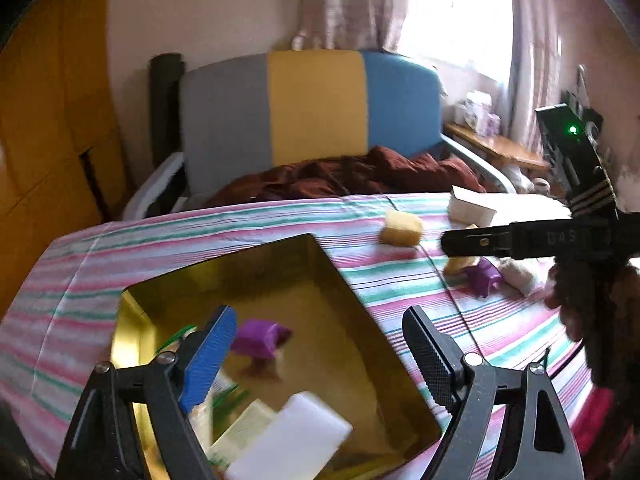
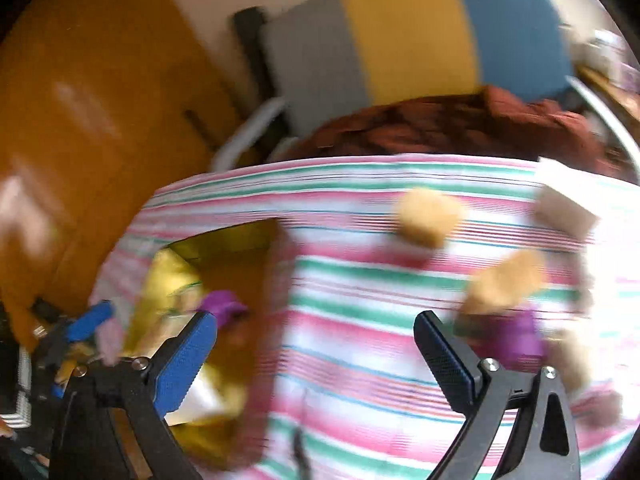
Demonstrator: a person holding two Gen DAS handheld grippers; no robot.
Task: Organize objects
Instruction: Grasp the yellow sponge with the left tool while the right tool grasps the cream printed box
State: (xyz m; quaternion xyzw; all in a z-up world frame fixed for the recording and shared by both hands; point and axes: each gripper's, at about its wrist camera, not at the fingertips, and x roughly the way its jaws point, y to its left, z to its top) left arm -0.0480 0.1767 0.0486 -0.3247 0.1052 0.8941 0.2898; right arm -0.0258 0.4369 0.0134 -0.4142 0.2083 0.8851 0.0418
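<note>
Both grippers spread and empty above the striped cloth; sorting partly done.

Left gripper (image 1: 320, 344): jaws wide apart, nothing between the pads, hanging over the gold tray (image 1: 132, 312), which holds a purple piece (image 1: 260, 338), a white block (image 1: 296, 440) and a pale block with green bits. Right gripper (image 2: 316, 354): jaws fully spread, nothing held, over the striped cloth (image 2: 360, 360) just right of the tray; view blurred. Loose on the cloth: yellow sponge (image 1: 401, 229), second yellow piece (image 2: 506, 282) touching a purple piece (image 2: 516, 338), white box (image 1: 472, 208). Armchair (image 1: 312, 108) behind.
</note>
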